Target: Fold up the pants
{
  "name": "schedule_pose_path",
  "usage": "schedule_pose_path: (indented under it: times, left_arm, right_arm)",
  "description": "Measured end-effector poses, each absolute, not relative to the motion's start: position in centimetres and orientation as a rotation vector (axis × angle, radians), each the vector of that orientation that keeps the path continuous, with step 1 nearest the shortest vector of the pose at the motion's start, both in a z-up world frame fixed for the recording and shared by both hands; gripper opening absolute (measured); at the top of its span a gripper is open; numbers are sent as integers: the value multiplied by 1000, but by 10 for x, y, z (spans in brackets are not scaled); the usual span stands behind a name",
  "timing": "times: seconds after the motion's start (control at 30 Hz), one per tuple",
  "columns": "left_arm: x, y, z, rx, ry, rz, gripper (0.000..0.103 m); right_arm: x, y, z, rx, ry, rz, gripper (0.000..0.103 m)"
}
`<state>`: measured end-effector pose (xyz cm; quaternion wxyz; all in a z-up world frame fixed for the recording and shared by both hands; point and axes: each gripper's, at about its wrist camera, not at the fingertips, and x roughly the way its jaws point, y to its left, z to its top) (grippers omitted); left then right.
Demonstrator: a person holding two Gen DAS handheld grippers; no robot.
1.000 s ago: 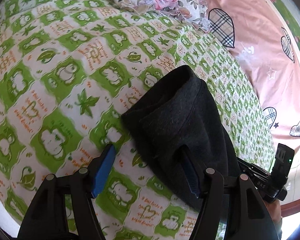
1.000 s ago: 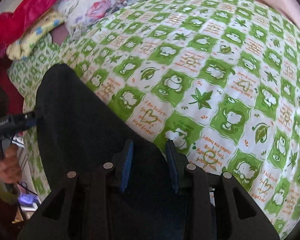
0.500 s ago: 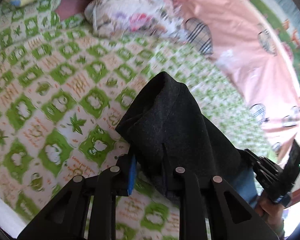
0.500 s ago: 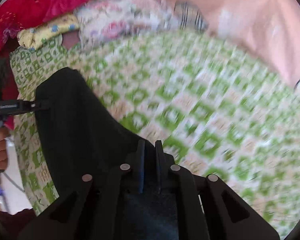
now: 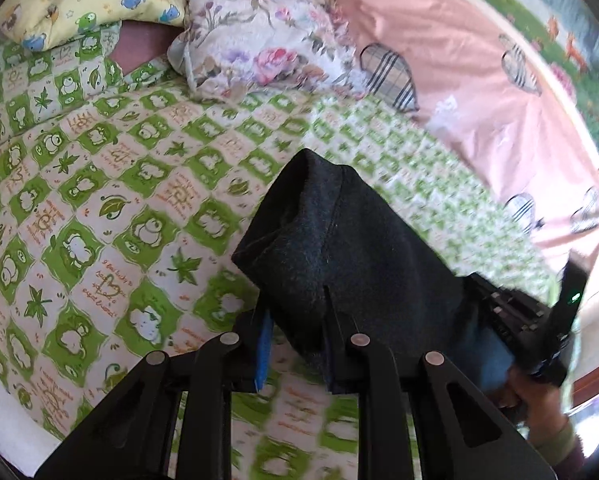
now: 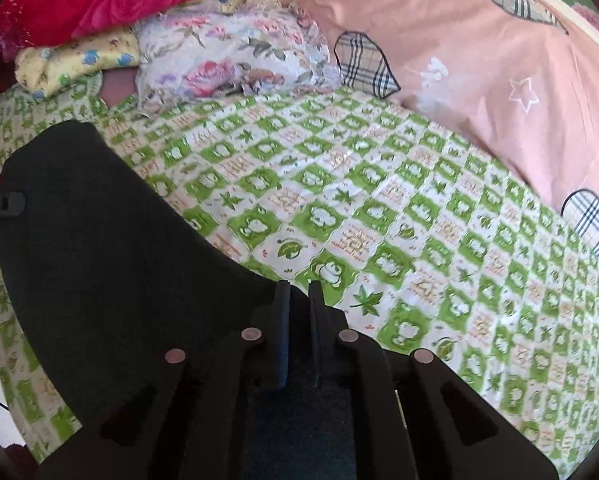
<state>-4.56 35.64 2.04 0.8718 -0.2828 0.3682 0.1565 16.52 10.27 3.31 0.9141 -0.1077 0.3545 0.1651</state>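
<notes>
Left wrist view: left gripper (image 5: 295, 344) pinches the dark charcoal fleece pants (image 5: 339, 248); right gripper (image 6: 298, 332) clamps the other edge. Cloth spans between them over the green checked bedsheet (image 6: 379, 220), probably slack.

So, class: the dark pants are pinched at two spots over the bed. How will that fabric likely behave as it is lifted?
The dark pants will probably flop: between the left tongs and right tongs they drape and fold. The felt-like weave looks thick, so likely weighty and unlikely to slip. The rest may drag on the green bedsheet.
</notes>
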Motion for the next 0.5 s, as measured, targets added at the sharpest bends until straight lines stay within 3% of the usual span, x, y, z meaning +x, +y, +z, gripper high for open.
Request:
schedule_pose_path:
  times: [0.17, 0.27, 0.33, 0.5]
  left_arm:
    - [-38, 363, -6, -588, 846, 357, 27]
    - [-47, 367, -2, -596, 841, 368, 39]
    - [-55, 370, 7, -593, 823, 379, 40]
    - [-70, 373, 32, -605, 769, 381, 46]
  right_arm:
    - [176, 103, 13, -183, 799, 338, 13]
    - [167, 91, 20, -147, 795, 310, 24]
    - [157, 80, 30, -107, 790, 299, 47]
    - [116, 35, 59, 34, 717, 287, 55]
